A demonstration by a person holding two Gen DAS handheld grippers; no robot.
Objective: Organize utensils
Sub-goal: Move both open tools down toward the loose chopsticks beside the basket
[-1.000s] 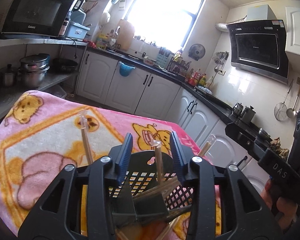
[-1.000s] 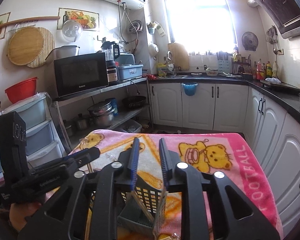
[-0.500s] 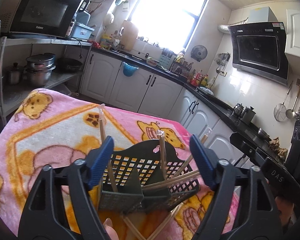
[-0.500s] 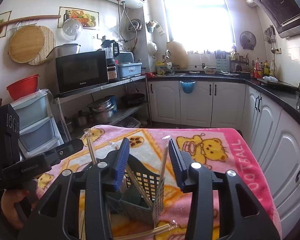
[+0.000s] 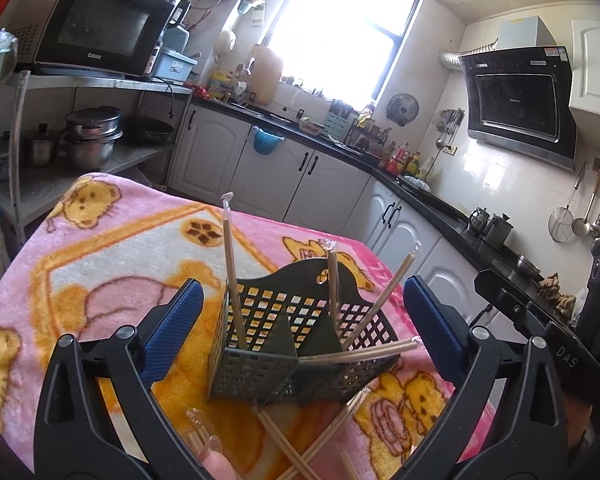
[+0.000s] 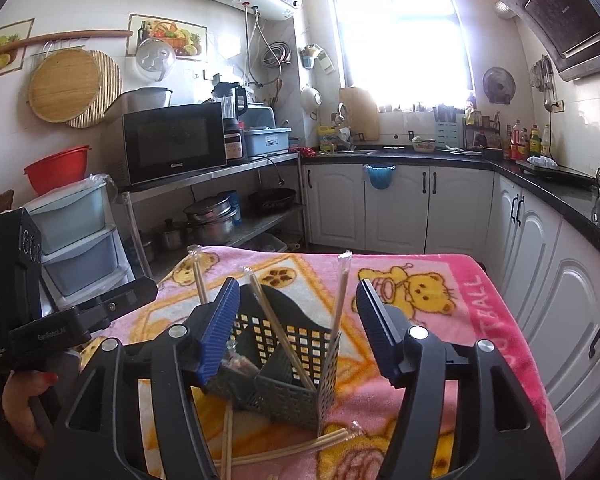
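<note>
- Right up front, both claws have let go: a second ago the left gripper point(image 5: 299, 320) and right gripper point(image 6: 296, 324) were pinched in tight around the dark slotted utensil basket point(image 5: 300, 344), now both sets of jaws are spreading and nothing presses on the basket, it just sits between the blue pads.
- Left one is spread really wide, wider than the basket; right one is less open and still opening.
- Both cameras have backed off a bit too, so the whole basket shows now instead of just its rim.
- Basket stands upright on the pink teddy-bear blanket point(image 5: 100, 264), open top up, tall back panel on the far side in the left view.
- Wrapped chopsticks point(image 5: 232, 276) stick out of it: one nearly vertical at the left, another upright near the middle, one leaning up to the right, one lying almost flat across the right rim.
- More loose chopsticks point(image 6: 292, 448) lie on the blanket in front of the basket, crossing each other; I think there's a fingertip point(image 5: 216, 464) at the bottom edge of the left view but it's blurry.
- Further out: a hand point(image 6: 20, 404) on the left gripper's handle, then the shelf with the microwave point(image 6: 172, 140) and pots point(image 6: 212, 220), white cabinets point(image 6: 396, 204), bright window point(image 6: 400, 36).
</note>
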